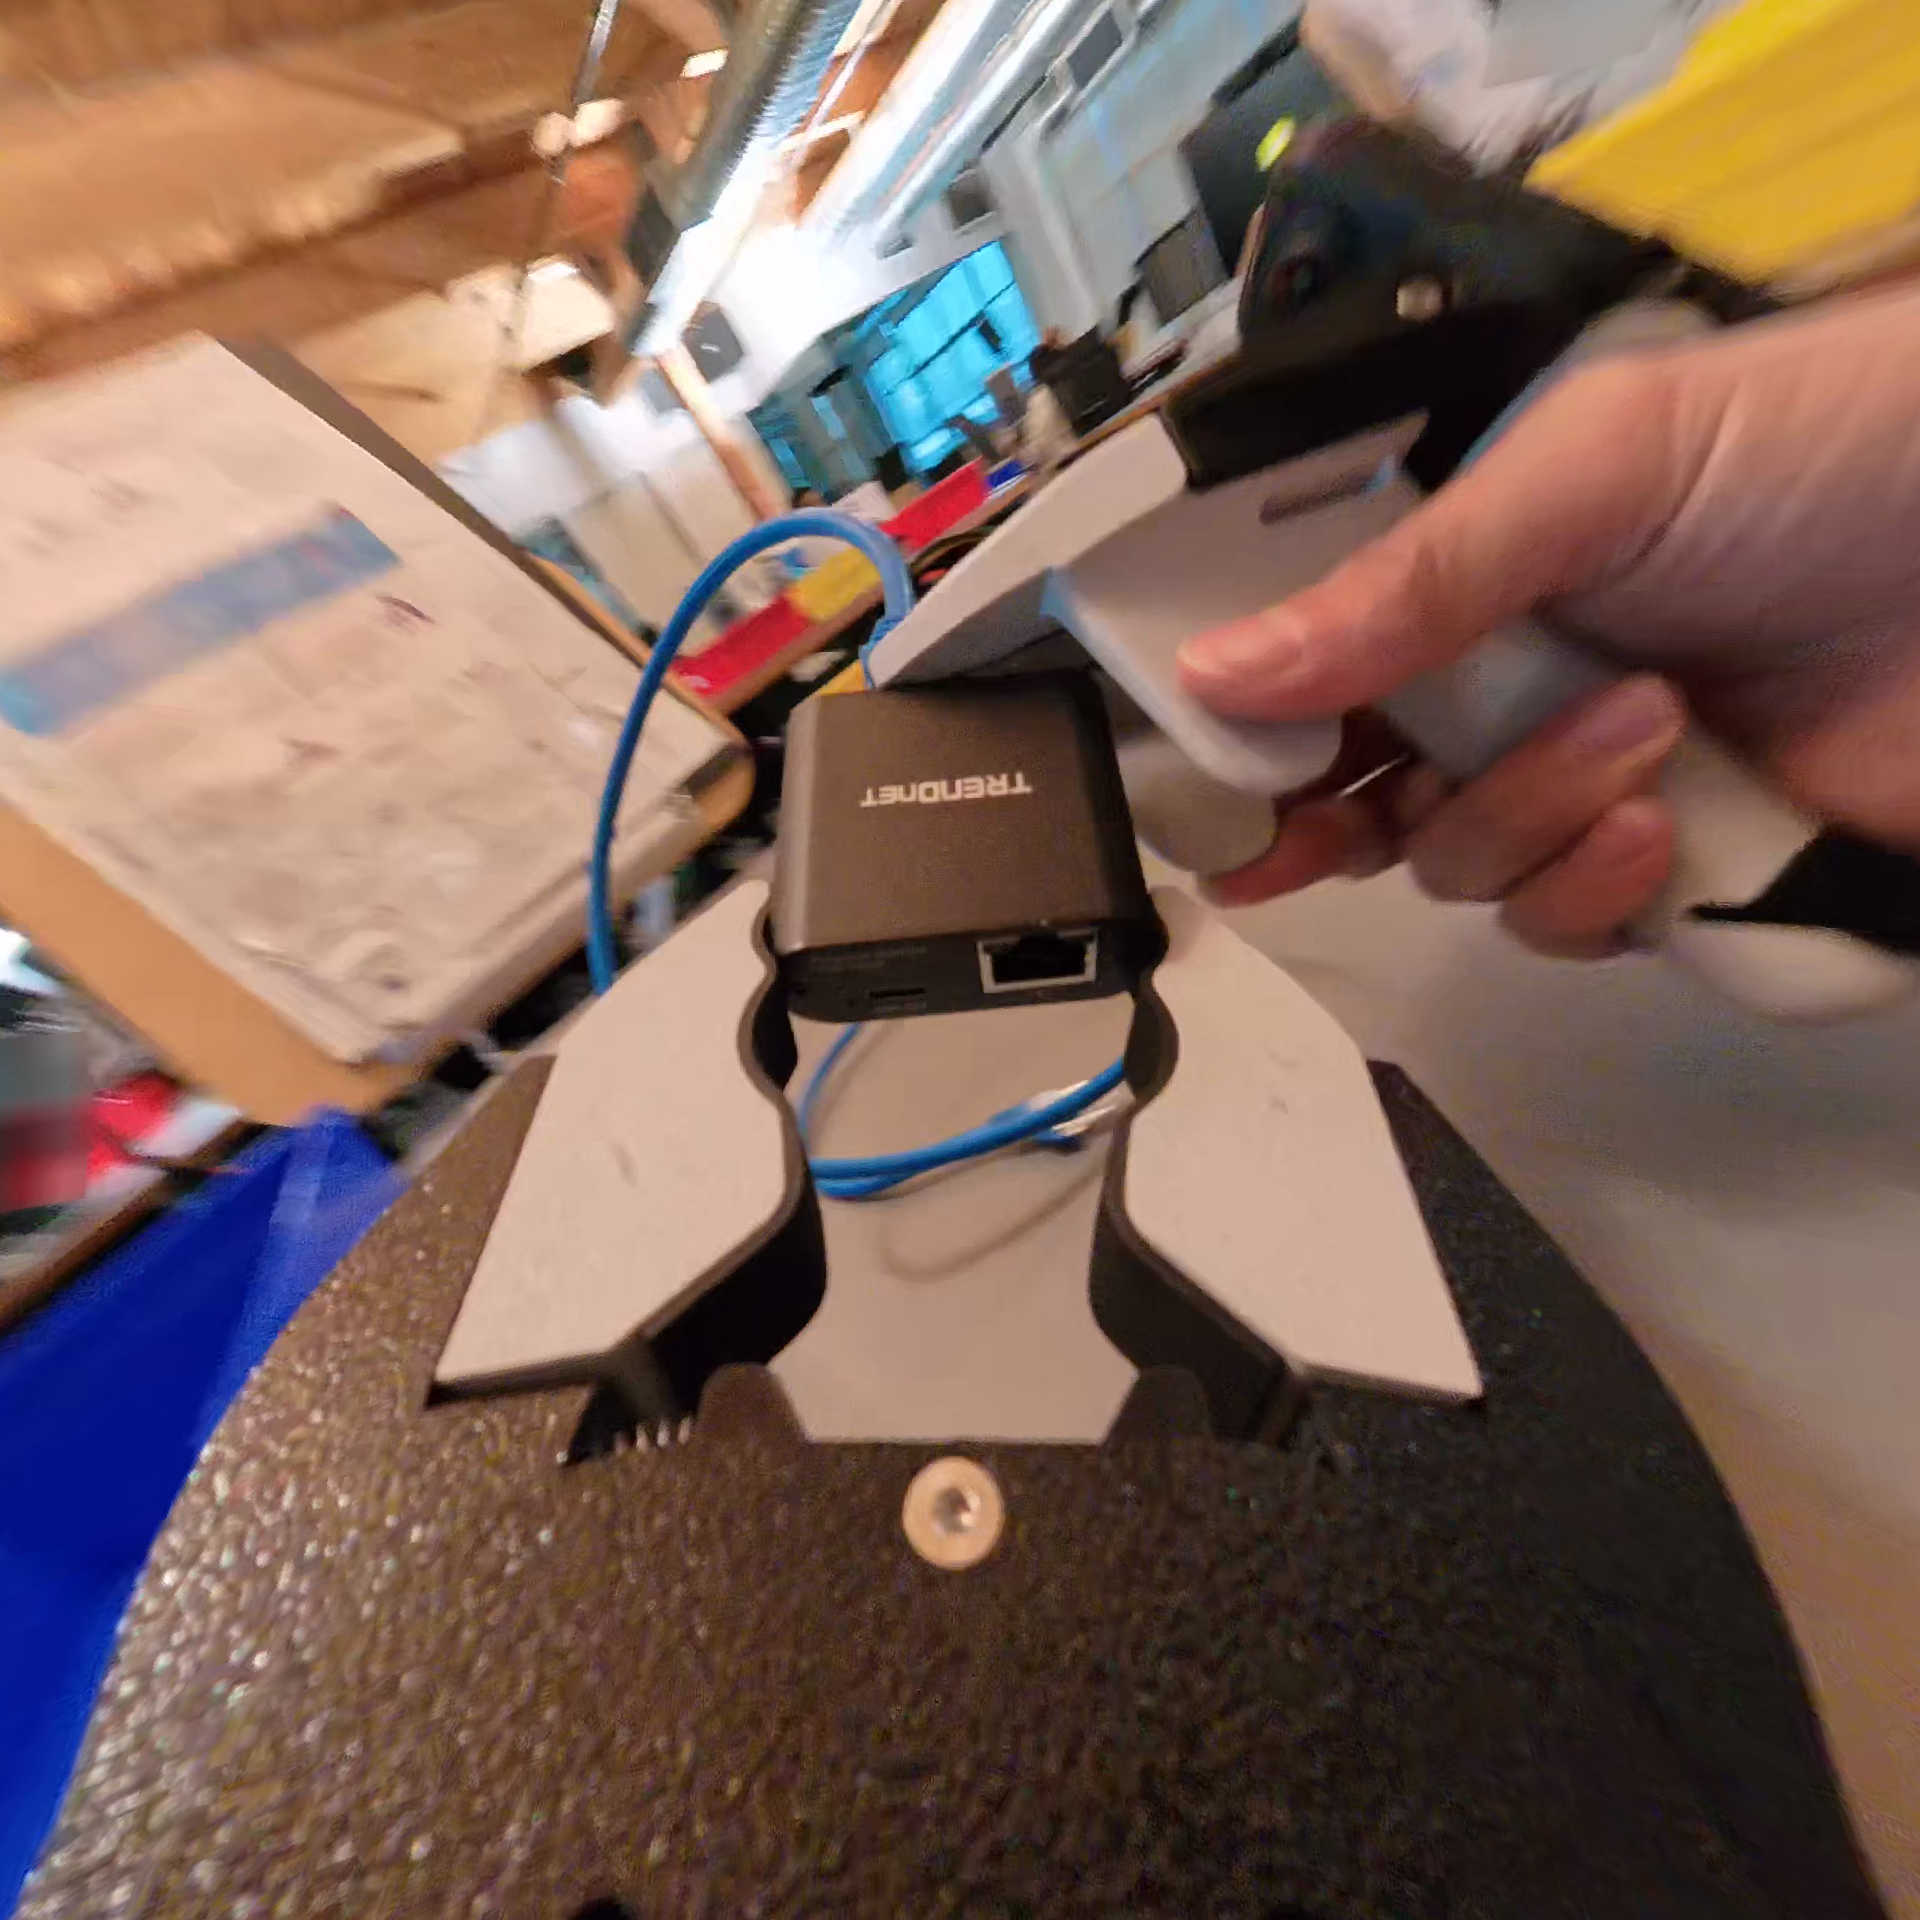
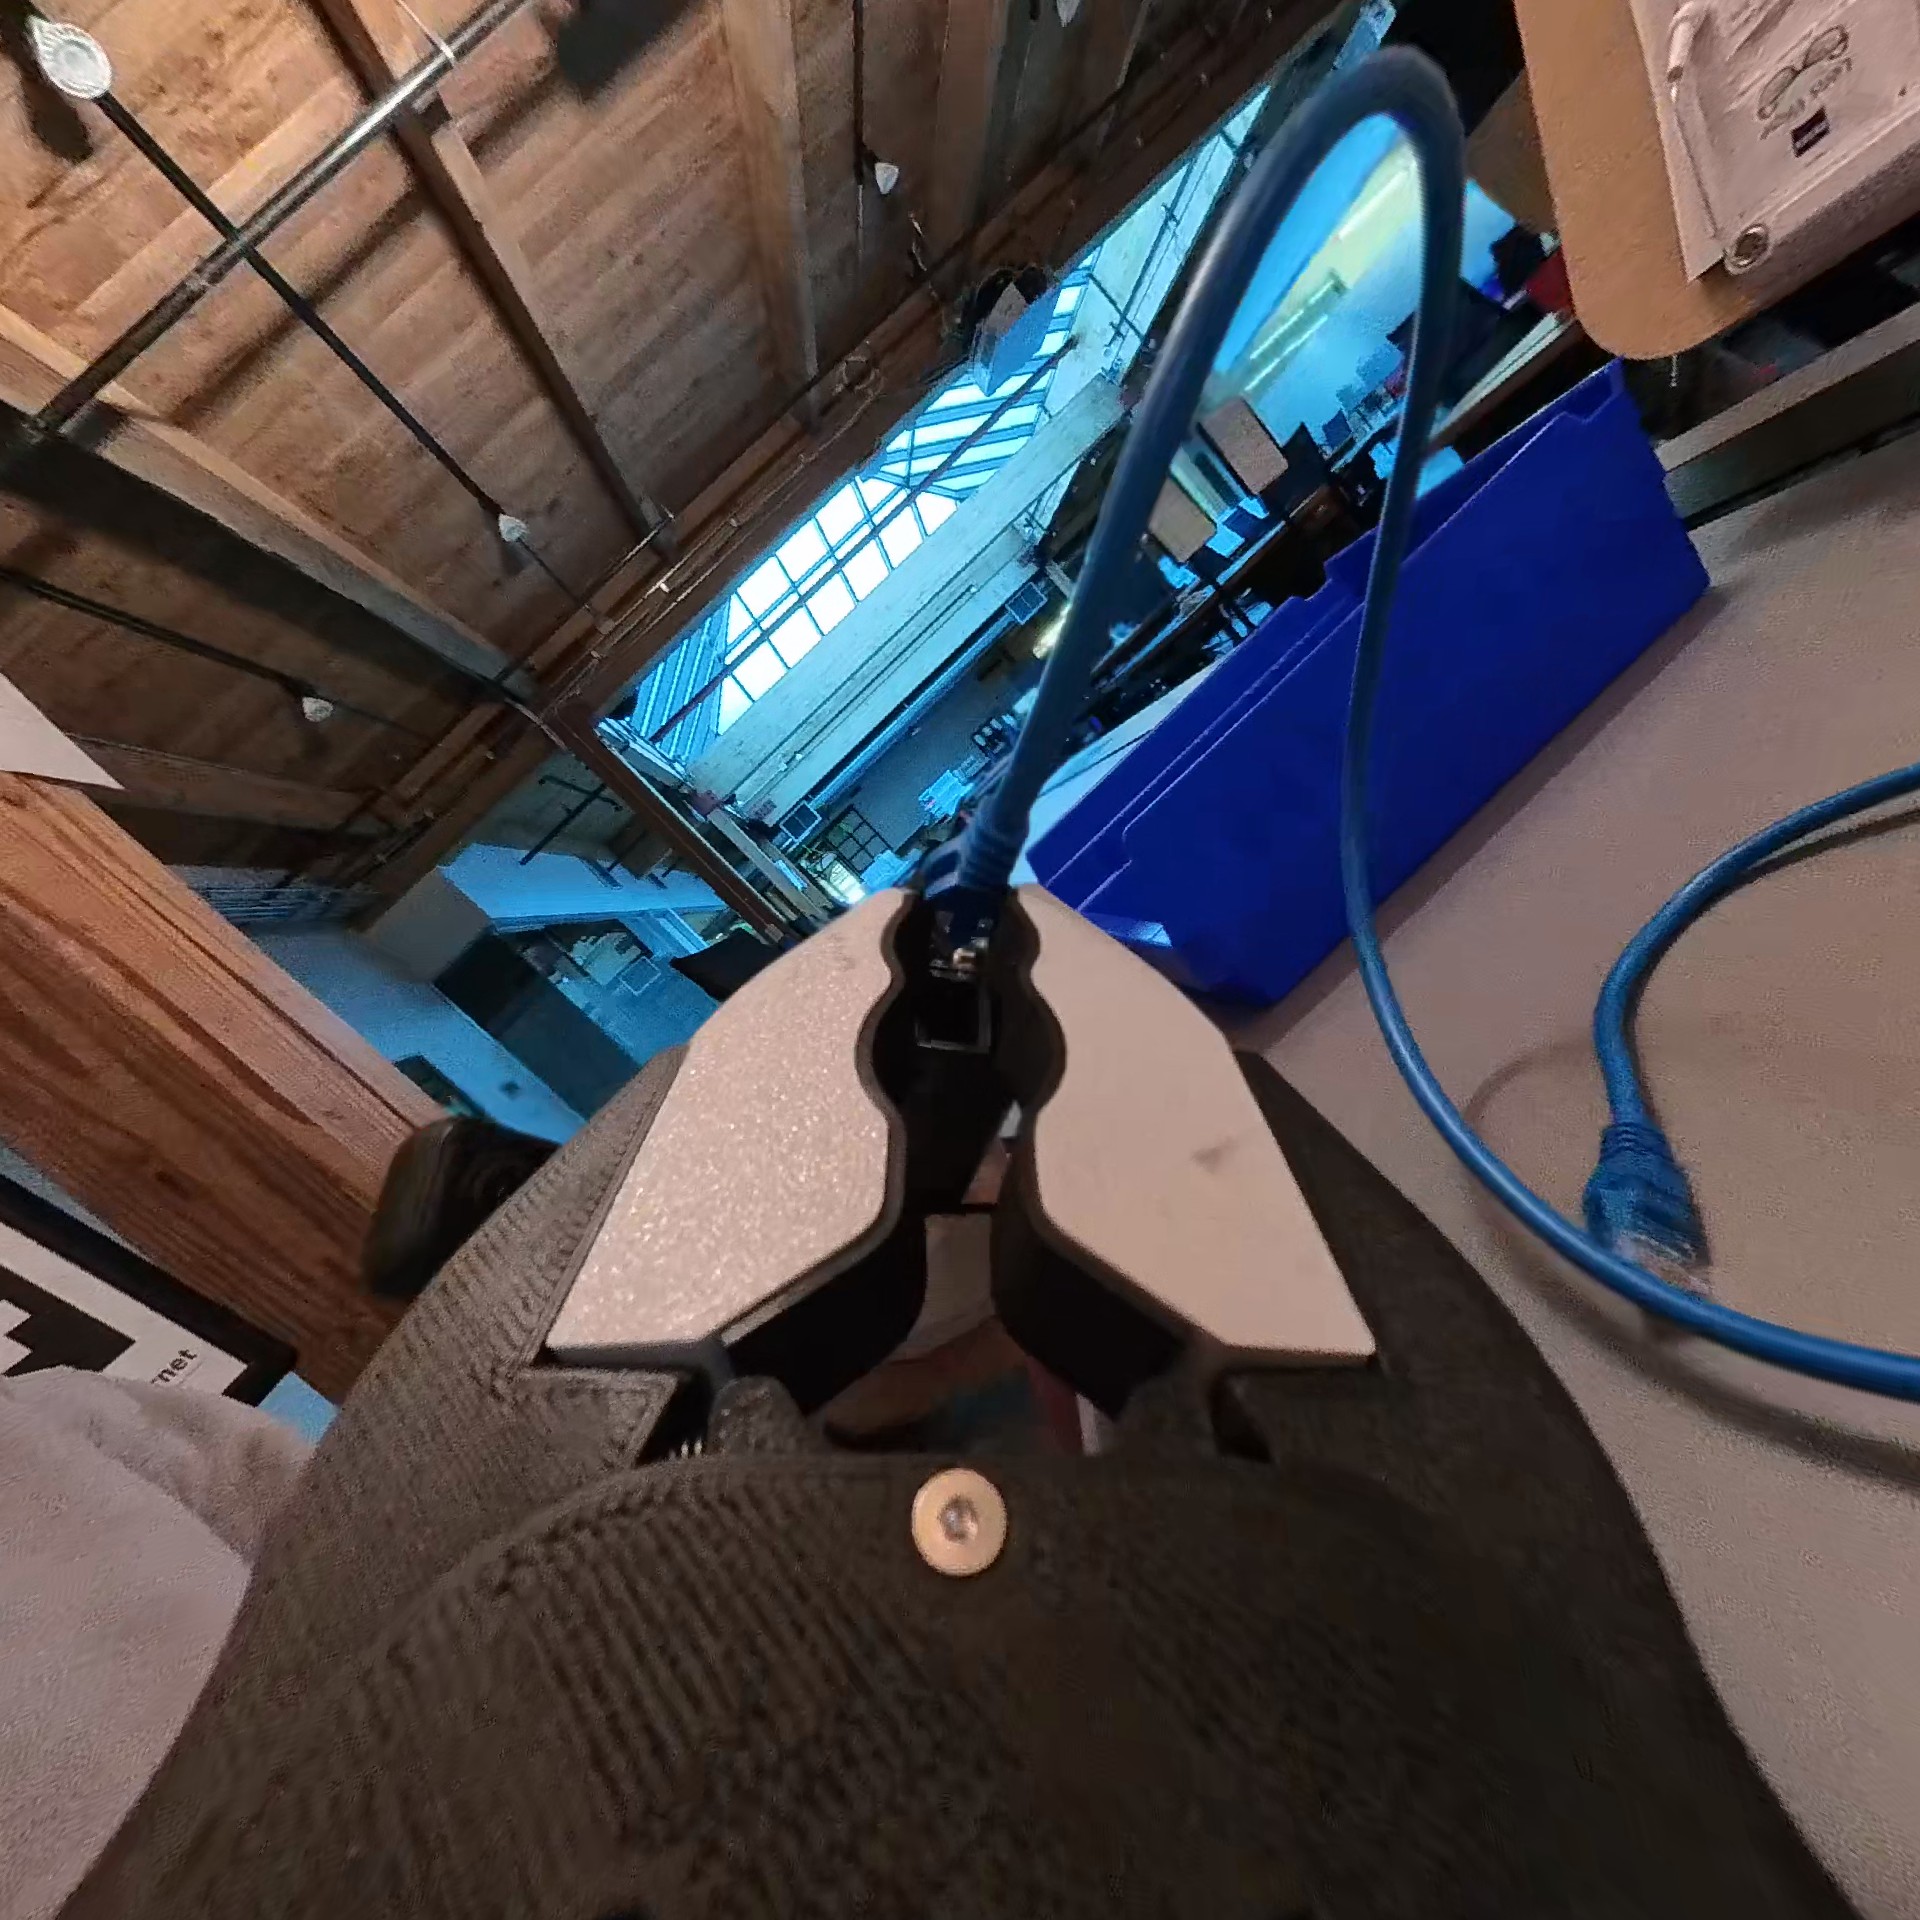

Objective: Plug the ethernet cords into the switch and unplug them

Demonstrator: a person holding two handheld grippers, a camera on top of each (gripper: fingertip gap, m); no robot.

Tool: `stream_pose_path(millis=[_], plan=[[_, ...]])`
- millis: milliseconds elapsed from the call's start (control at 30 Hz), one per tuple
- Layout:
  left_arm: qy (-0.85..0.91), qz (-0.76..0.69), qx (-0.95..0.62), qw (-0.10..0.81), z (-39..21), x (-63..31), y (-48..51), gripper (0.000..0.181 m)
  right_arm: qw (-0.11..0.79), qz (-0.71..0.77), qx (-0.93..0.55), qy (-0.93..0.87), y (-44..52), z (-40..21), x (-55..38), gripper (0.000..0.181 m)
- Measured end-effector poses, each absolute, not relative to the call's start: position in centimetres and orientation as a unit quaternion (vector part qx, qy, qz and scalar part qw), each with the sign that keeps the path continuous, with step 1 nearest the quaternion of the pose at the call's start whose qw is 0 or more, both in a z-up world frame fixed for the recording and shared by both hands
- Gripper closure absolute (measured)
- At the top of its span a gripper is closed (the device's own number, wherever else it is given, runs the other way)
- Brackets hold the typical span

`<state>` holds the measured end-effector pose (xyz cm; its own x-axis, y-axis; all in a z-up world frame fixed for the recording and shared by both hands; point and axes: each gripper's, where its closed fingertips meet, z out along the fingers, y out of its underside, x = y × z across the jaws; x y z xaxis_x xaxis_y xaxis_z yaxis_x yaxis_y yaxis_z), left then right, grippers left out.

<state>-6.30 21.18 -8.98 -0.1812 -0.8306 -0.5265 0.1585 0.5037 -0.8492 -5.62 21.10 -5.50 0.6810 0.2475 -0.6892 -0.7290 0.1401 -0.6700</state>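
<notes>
My left gripper (image 1: 961, 956) is shut on a black switch (image 1: 951, 821) and holds it by its sides above the grey table (image 1: 1558, 1143). An empty port (image 1: 1037, 961) on the switch faces the camera. My right gripper (image 2: 961, 914) is shut on the plug (image 2: 977, 883) of a blue ethernet cord (image 2: 1382, 727), right at the switch's far end. I cannot tell whether the plug is seated. In the left wrist view a hand (image 1: 1662, 623) holds the right gripper (image 1: 935, 634) over the switch, and the cord (image 1: 634, 727) loops up behind. A loose plug (image 2: 1642, 1205) lies on the table.
A cardboard box with papers (image 1: 260, 675) stands close on the left. A blue bin (image 2: 1351, 779) sits on the table (image 2: 1766, 727) behind the cord. More blue cord (image 1: 935, 1153) lies on the table under my left gripper. A wooden post (image 2: 156, 1039) stands to the left. Only a small space, under 4 cm, lies between the two pairs of fingers.
</notes>
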Motion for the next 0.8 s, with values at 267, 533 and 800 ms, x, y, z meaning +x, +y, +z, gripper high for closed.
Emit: stream_pose_path(millis=[267, 533, 800], plan=[[0.612, -0.468, -0.292, 0.567, -8.6, -6.3, 20.9, 0.120, 0.739, 0.318, -0.555, 0.211, 21.0, -5.0, -5.0, 0.167], [0.586, -0.452, -0.308, 0.598, -7.7, -6.7, 24.2, 0.120, 0.742, 0.200, -0.629, 0.121, 16.9, -1.2, -1.6, 0.168], [0.587, -0.441, -0.331, 0.593, -8.6, -6.5, 26.1, 0.120, 0.783, 0.134, -0.607, 0.030, 8.0, 11.8, 3.7, 0.168]])
